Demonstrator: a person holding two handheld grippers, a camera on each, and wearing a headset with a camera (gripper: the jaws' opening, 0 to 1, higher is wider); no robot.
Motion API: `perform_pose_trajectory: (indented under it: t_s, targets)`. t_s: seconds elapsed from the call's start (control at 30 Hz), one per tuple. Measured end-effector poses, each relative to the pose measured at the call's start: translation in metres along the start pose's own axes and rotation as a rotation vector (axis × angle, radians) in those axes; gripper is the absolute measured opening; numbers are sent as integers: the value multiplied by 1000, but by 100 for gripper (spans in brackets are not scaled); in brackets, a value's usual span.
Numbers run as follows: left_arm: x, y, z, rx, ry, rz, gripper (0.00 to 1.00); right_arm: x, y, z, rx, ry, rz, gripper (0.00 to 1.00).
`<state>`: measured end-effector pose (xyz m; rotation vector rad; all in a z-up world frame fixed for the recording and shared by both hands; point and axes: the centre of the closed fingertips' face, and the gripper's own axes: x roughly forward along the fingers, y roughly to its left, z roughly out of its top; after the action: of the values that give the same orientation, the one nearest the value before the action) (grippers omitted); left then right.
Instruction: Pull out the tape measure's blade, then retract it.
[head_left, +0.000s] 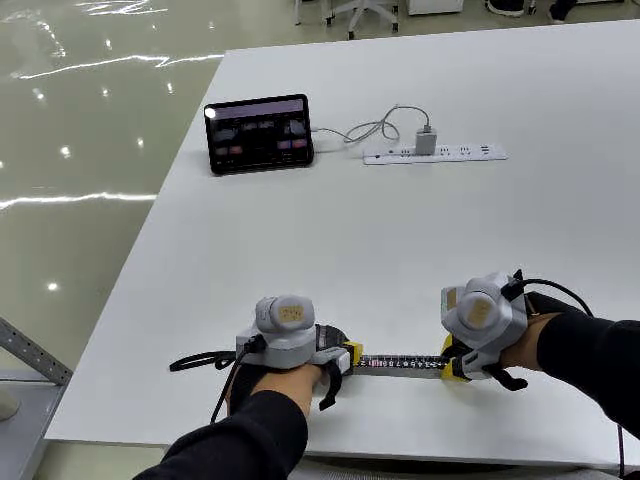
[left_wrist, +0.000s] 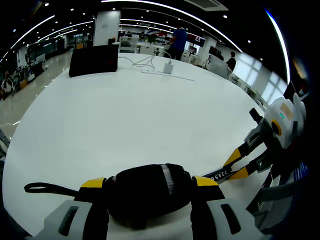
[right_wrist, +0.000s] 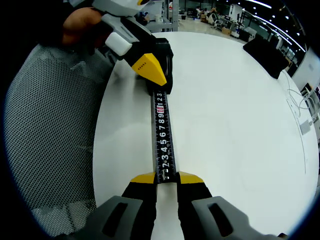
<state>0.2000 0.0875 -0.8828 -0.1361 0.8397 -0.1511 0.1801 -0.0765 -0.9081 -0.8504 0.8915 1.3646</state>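
Observation:
The black tape measure case (left_wrist: 150, 192) lies on the white table (head_left: 400, 230) near its front edge, and my left gripper (left_wrist: 150, 184) is shut on it. The case (head_left: 335, 345) sits at the front left in the head view. Its dark blade (right_wrist: 162, 135) with white numerals runs out along the table to my right gripper (right_wrist: 166, 178), which is shut on the blade's end. The blade (head_left: 398, 362) spans the gap between left gripper (head_left: 340, 352) and right gripper (head_left: 452, 366). A black wrist strap (left_wrist: 47, 189) trails left from the case.
A dark tablet (head_left: 259, 132) stands propped at the back left of the table. A white power strip (head_left: 435, 153) with a charger and cable lies behind the middle. The table's front edge (head_left: 330, 452) runs close under both hands. Glossy floor lies to the left.

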Motion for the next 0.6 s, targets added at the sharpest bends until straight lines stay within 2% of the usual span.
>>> perform_pose_trajectory:
  t_s: [0.6]
  targets:
    - [0, 0, 0, -4, -2, 1, 62, 5, 1, 8, -4, -5, 2, 10]
